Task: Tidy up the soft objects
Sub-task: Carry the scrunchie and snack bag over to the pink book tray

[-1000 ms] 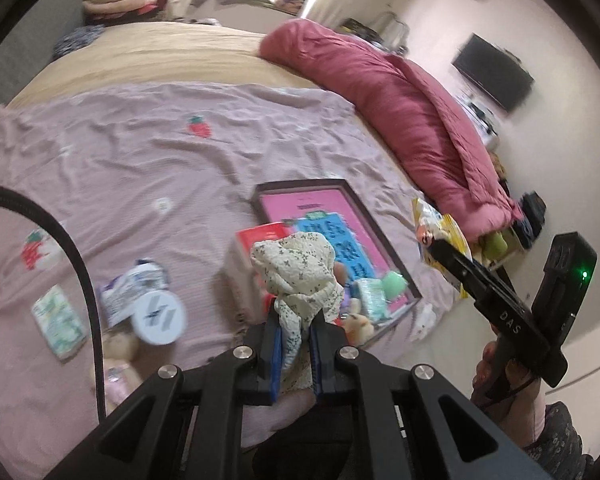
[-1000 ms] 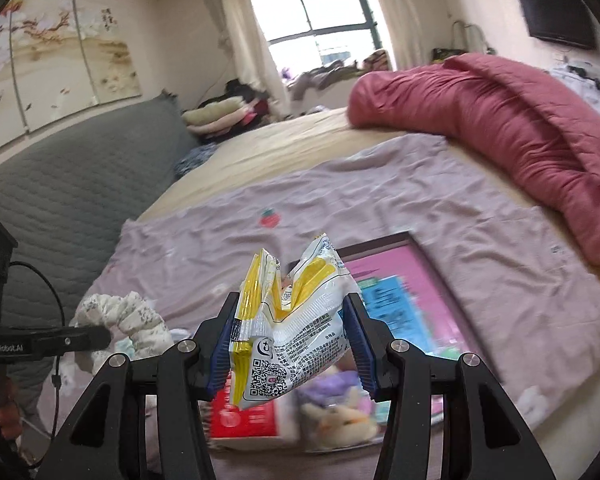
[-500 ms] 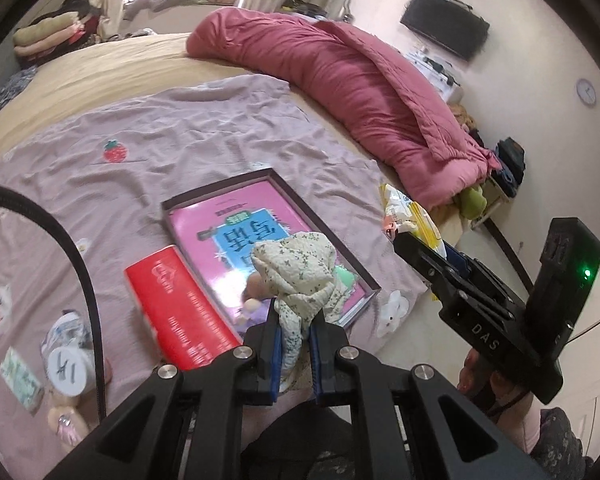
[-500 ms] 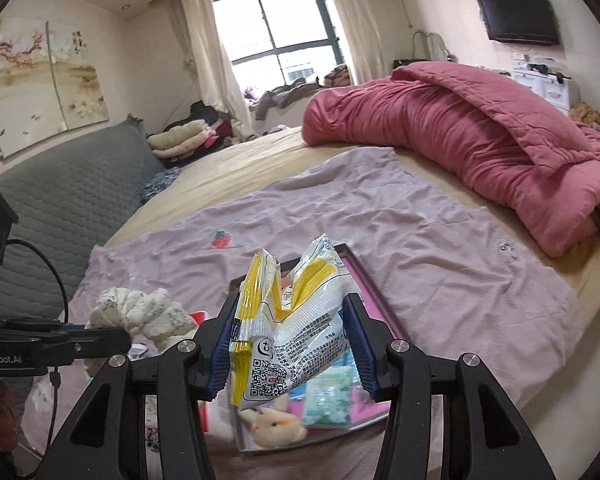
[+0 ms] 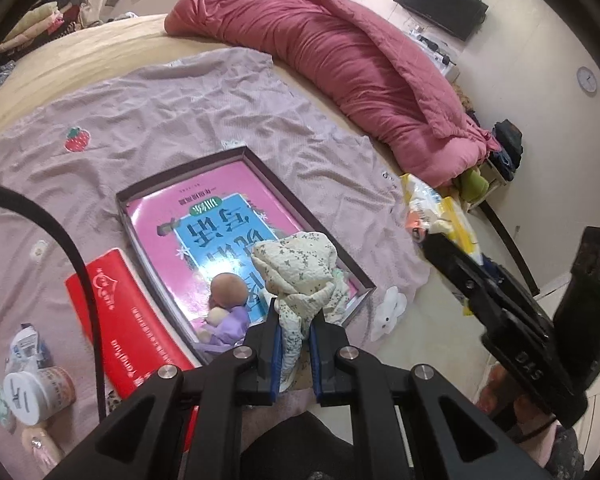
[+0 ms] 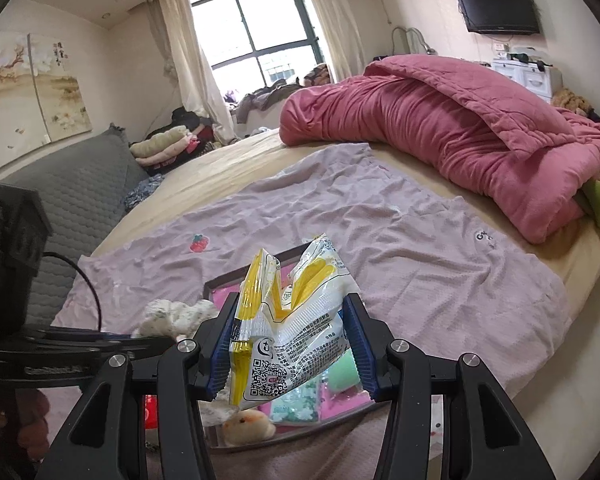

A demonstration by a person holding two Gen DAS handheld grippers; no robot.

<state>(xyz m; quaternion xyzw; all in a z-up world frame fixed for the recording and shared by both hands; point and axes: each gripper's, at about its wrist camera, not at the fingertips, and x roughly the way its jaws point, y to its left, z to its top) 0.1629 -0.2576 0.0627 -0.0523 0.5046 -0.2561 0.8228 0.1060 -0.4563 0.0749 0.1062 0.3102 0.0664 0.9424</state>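
My left gripper (image 5: 295, 350) is shut on a cream floral cloth (image 5: 298, 268), held above the near end of a dark shallow box (image 5: 260, 164) with a pink and blue book in it. A small plush doll (image 5: 226, 304) lies in the box's near corner. My right gripper (image 6: 288, 346) is shut on a yellow and white snack bag (image 6: 292, 320), raised over the same box (image 6: 224, 280). In the left wrist view the right gripper (image 5: 440, 240) and the snack bag (image 5: 436, 208) show at the right. The floral cloth (image 6: 176, 314) appears left of the bag in the right wrist view.
The box lies on a lilac sheet (image 5: 180, 96) spread over the bed. A red pack (image 5: 128, 320), a small tub (image 5: 36, 394) and wrappers lie left of the box. A rolled pink quilt (image 5: 352, 64) lies along the far side. The bed edge drops off at the right.
The left gripper has carried the floral cloth rightward from over the red pack to over the box's near end. The right gripper has shifted rightward with the snack bag, still gripped.
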